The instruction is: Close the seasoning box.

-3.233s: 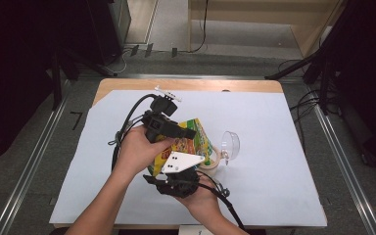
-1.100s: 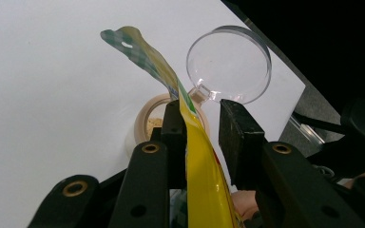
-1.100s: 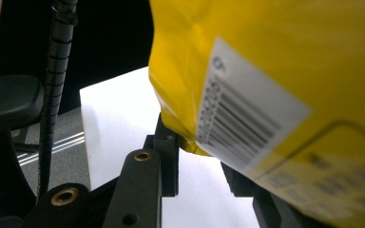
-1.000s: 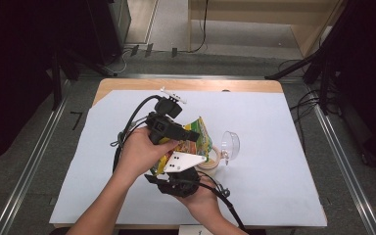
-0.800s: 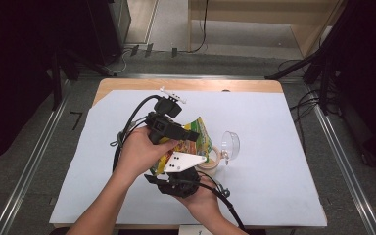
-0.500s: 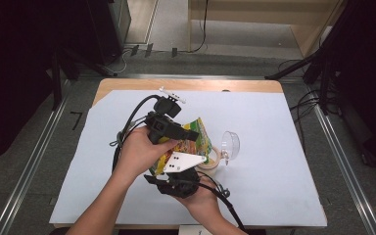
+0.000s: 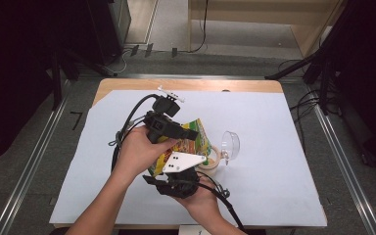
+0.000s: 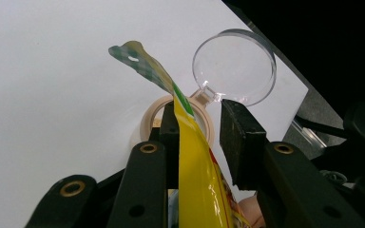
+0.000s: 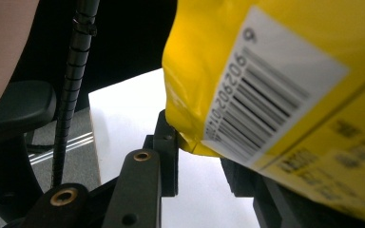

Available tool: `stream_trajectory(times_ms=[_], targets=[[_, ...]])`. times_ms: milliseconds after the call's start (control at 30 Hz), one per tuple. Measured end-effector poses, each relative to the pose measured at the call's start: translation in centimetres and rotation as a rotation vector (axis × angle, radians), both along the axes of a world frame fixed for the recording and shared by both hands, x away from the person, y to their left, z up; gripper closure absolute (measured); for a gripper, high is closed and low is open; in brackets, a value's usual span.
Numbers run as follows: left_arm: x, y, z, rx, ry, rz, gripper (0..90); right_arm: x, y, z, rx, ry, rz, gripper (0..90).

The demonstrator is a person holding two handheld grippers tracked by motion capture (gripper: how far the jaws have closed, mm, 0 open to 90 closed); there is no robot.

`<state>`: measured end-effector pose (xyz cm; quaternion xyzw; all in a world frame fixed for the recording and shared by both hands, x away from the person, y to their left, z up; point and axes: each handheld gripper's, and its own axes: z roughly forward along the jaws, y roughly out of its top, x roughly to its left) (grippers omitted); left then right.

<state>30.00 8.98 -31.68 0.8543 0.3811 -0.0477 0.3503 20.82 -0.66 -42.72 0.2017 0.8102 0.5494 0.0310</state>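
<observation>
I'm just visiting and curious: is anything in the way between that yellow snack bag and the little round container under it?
Nothing visible blocks it. The yellow foil snack bag hangs between the left gripper jaws, right above the open beige round container. Its clear hinged lid is flipped back off the mouth. The right gripper is at the bag's lower corner.

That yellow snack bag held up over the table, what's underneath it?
Under the yellow snack bag sits a small beige container with its clear hinged lid flipped open. The bag covers most of the opening, so its contents stay hidden.
</observation>
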Motion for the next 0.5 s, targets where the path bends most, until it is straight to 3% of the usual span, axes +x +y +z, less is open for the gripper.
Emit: stream_trajectory(times_ms=[500], targets=[[-0.31,-0.32,0.07,0.004,-0.007,-0.013,72.0,0.2,-0.01,-0.39,0.004,-0.001,-0.007,72.2]])
